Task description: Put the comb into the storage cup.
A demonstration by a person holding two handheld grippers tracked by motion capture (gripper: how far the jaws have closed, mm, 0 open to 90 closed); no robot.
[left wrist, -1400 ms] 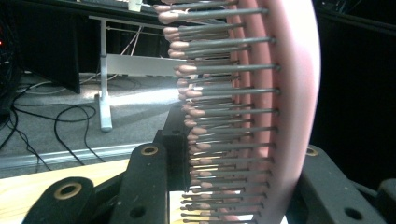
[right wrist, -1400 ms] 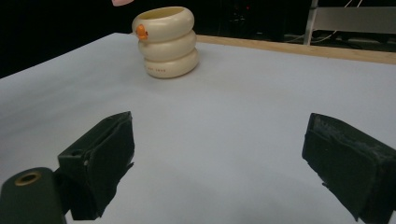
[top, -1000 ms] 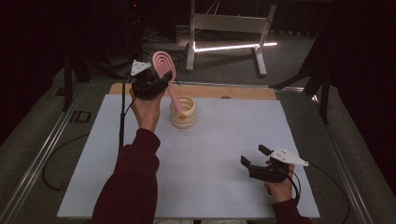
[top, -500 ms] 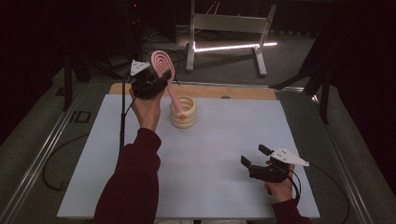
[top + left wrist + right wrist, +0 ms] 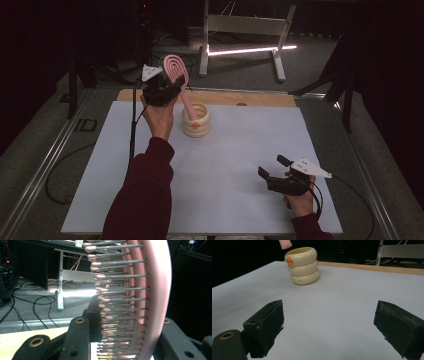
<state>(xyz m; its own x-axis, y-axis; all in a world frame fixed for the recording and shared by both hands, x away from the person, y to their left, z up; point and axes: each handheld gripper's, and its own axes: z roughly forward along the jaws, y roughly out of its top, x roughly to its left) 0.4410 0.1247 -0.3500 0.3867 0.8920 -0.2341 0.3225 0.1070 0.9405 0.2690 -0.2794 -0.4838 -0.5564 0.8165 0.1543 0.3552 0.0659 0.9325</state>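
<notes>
Nothing has shifted over the last second: the left tool (image 5: pixel 167 87) stays pinched on the pink plastic hairbrush (image 5: pixel 176 70), handle tip just above the cream ringed holder (image 5: pixel 196 120) at the counter's (image 5: pixel 240 150) far-left side, suggesting insertion is pending, while the right tool (image 5: pixel 270 172) rests spread, near right.

A white sheet (image 5: pixel 225 180) covers the table (image 5: pixel 215 96). A cream ringed holder (image 5: pixel 196 121) stands on it near the far edge.

The high view is looking down on the worktop (image 5: pixel 225 165) — the right gripper view, low and level, is sharing its cream holder (image 5: pixel 302 265).
</notes>
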